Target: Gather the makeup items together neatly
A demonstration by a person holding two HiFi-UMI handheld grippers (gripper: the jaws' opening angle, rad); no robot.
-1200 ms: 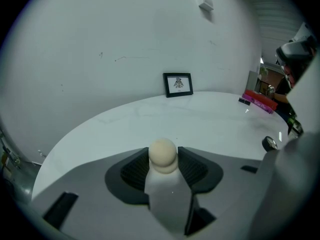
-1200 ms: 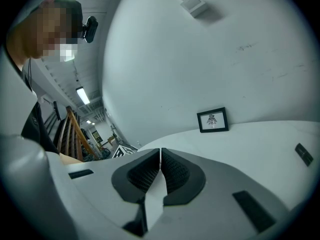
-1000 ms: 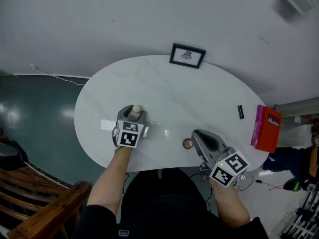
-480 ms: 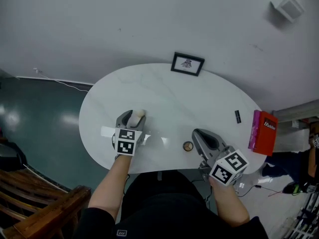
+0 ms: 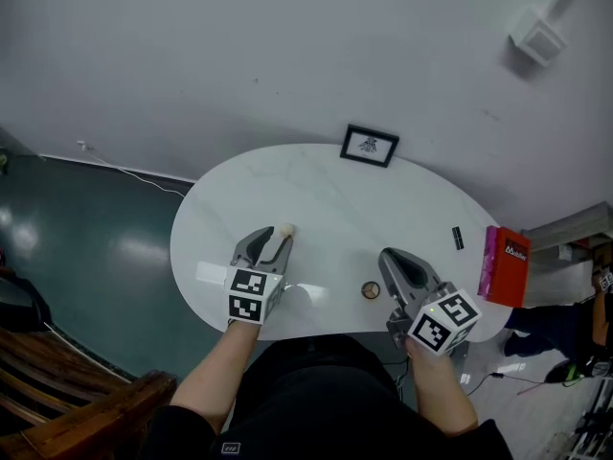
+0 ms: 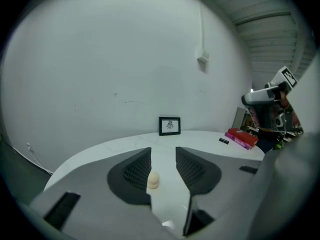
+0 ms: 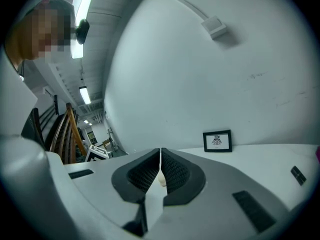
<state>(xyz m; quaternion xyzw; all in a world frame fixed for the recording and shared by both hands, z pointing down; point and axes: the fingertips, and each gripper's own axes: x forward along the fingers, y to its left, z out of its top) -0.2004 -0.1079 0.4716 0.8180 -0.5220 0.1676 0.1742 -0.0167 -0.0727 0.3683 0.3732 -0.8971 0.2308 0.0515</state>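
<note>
Now left claw (image 6: 163, 154) closes around beige sponge (image 6: 153, 180); right claw (image 7: 160, 154) is shut.

Head cam: high over the bench (image 5: 330, 195), looking steeply down, whole top in frame. Left gripper cam: low and close behind its jaws, facing across the bench to the wall (image 6: 125, 59). Right gripper cam: same mount, swung further left. All three share the framed picture (image 5: 370, 146) beyond the jaws.
</note>
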